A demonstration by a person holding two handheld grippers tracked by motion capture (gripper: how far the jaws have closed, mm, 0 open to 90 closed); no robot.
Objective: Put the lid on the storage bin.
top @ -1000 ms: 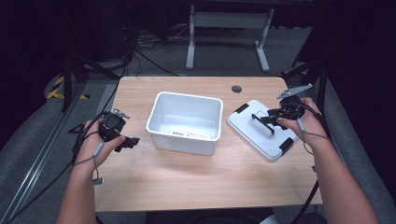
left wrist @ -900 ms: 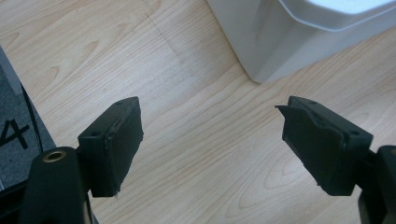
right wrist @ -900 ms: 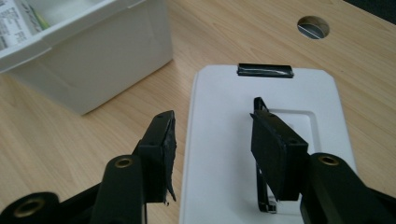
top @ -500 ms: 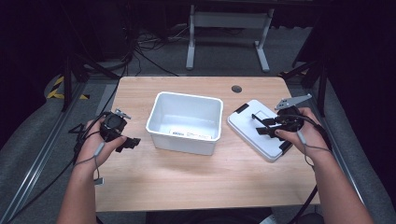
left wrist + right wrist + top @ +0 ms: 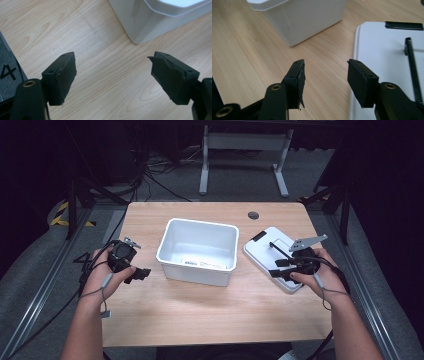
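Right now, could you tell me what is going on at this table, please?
A person sits at a wooden table with a gripper in each hand. The right gripper is at the near left edge of a flat white lid, jaws apart with nothing between them, one over the lid and one over the wood. The left gripper hangs wide open and empty above bare wood, left of the open white bin. The bin has its lid off and holds only a label.
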